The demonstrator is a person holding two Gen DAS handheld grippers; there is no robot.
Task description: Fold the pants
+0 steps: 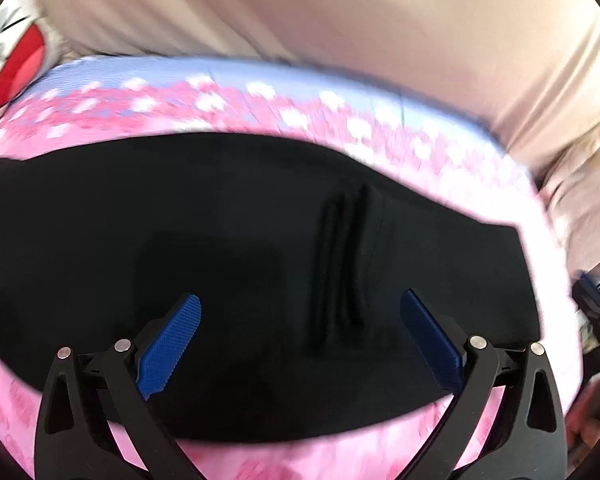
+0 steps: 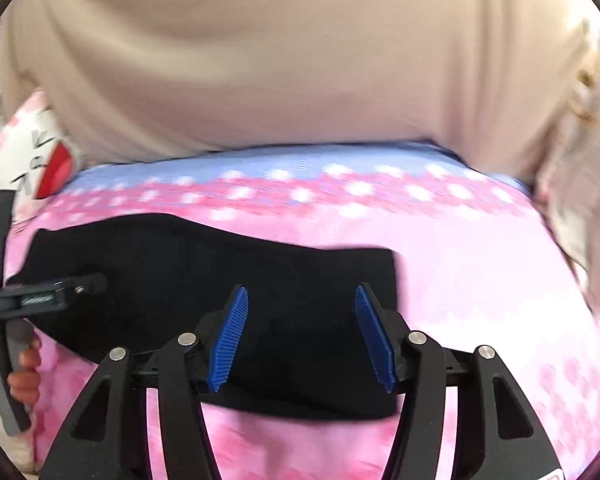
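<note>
Black pants (image 1: pixel 236 240) lie flat in a folded oblong on a pink and blue flowered bedsheet (image 1: pixel 228 108). A few upright creases (image 1: pixel 344 264) run through the cloth right of centre. My left gripper (image 1: pixel 300 304) hovers over the pants, open wide, nothing between its blue pads (image 1: pixel 172 340). In the right wrist view the same pants (image 2: pixel 188 264) reach from the left to the middle. My right gripper (image 2: pixel 302 294) hangs open above their right end, with nothing between its blue pads (image 2: pixel 228 340). The picture is blurred.
A large beige cushion or cover (image 2: pixel 284 64) rises behind the bed. A white pillow with a red print (image 1: pixel 16 64) sits at the far left. A hand on the other gripper's handle (image 2: pixel 24 364) shows at the left edge of the right wrist view.
</note>
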